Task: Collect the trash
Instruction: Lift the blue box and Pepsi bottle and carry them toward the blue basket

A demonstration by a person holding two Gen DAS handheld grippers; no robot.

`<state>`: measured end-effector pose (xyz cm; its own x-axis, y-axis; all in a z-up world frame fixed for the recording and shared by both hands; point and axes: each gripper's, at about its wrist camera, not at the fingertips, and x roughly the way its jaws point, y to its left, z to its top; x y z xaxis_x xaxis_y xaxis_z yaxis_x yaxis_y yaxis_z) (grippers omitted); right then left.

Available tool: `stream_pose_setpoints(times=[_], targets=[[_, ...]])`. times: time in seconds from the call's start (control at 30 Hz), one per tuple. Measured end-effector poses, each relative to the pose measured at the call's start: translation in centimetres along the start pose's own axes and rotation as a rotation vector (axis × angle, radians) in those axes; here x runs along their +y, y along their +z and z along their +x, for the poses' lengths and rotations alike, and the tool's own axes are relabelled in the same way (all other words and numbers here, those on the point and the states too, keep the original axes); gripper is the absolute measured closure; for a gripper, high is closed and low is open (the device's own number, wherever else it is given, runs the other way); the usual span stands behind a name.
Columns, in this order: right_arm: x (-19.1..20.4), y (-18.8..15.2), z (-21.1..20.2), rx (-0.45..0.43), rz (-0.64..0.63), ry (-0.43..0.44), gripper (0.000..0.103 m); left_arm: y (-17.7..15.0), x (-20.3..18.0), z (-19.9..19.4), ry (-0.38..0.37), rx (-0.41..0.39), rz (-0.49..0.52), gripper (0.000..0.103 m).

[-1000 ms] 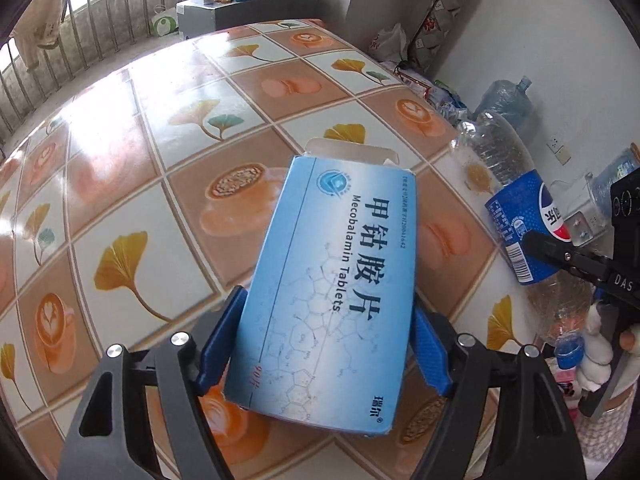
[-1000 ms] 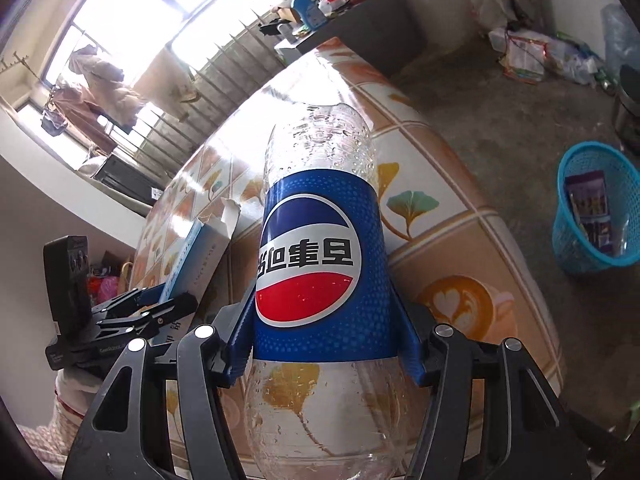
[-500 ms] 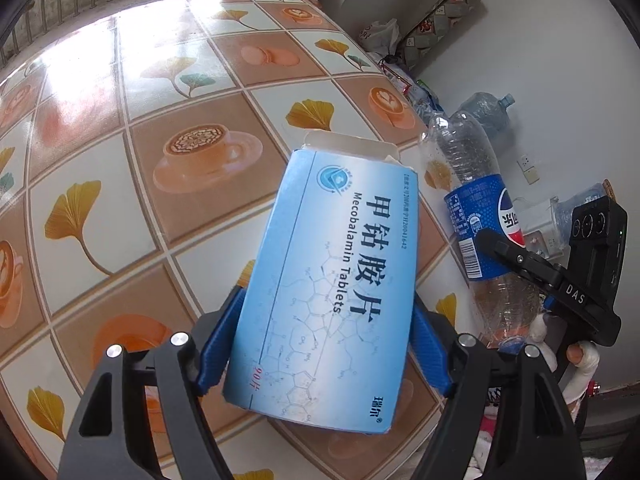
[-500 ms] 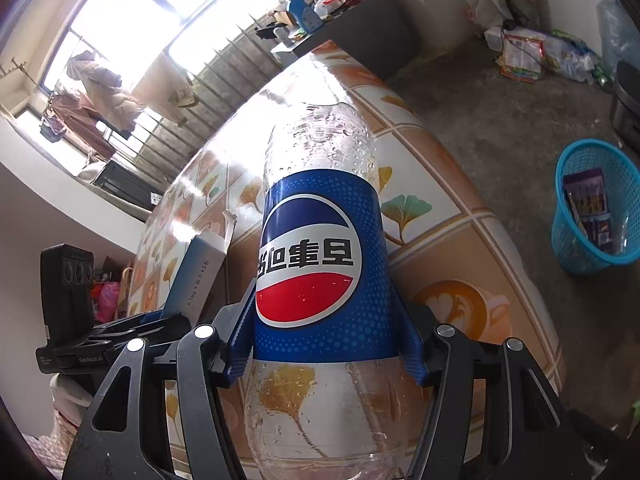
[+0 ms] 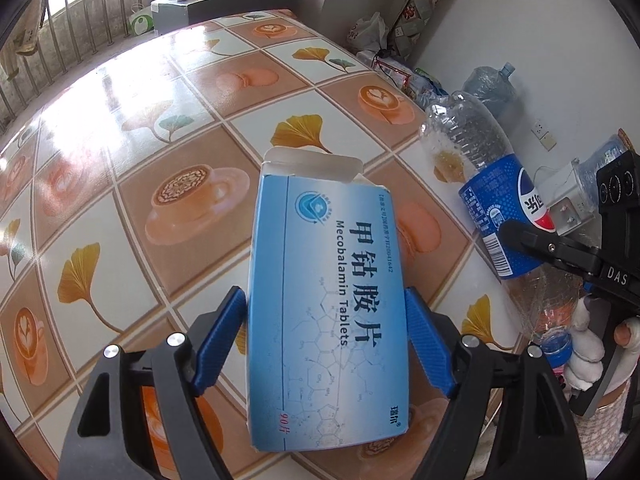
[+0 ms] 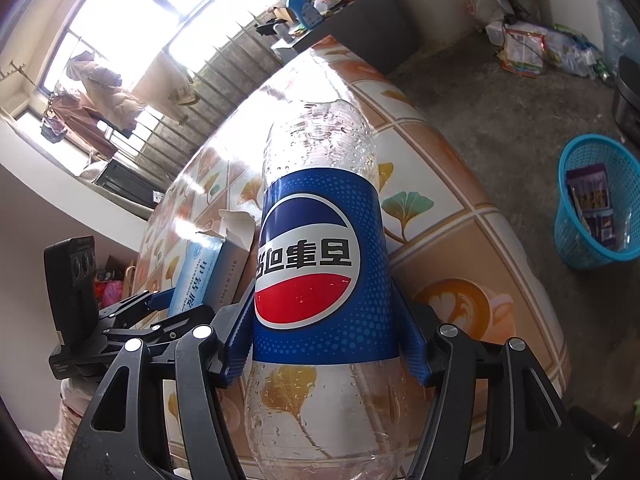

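My left gripper (image 5: 326, 340) is shut on a light blue medicine box (image 5: 328, 292) with its top flap open, held above the patterned table (image 5: 140, 128). My right gripper (image 6: 324, 340) is shut on an empty clear Pepsi bottle (image 6: 316, 264) with a blue label, held above the table's right edge. In the left wrist view the bottle (image 5: 496, 200) and the right gripper show at the right. In the right wrist view the box (image 6: 212, 272) and the left gripper show at the left. A blue mesh trash basket (image 6: 596, 200) with wrappers in it stands on the floor at the right.
The table has a glossy cover (image 6: 440, 248) with coffee cups and ginkgo leaves. A large water jug (image 5: 490, 84) and bags stand by the wall. A cluttered grey cabinet (image 5: 224, 0) stands beyond the table's far end. Litter (image 6: 532, 48) lies on the concrete floor.
Both grippers keep their hold. The left wrist view has tilted back up, so the far table end and cabinet show again. The right gripper has barely moved.
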<state>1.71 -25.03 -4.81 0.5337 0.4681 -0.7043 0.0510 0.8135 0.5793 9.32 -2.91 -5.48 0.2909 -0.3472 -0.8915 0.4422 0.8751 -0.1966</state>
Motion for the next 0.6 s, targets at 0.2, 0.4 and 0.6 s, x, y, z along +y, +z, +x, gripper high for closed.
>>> stream_pose_setpoints(times=[0.2, 0.4, 0.6], targets=[[0.1, -0.1, 0.0, -0.001, -0.009, 0.001, 0.043, 0.5, -0.4, 0.4, 0.022, -0.019, 0.049, 0.026], [-0.2, -0.2, 0.0, -0.004, -0.005, 0.013, 0.043, 0.9, -0.1, 0.6, 0.034, -0.044, 0.04, 0.028], [-0.2, -0.2, -0.1, -0.004, -0.004, 0.017, 0.044, 1.0, 1.5, 0.3, 0.075, -0.061, -0.048, 0.03]])
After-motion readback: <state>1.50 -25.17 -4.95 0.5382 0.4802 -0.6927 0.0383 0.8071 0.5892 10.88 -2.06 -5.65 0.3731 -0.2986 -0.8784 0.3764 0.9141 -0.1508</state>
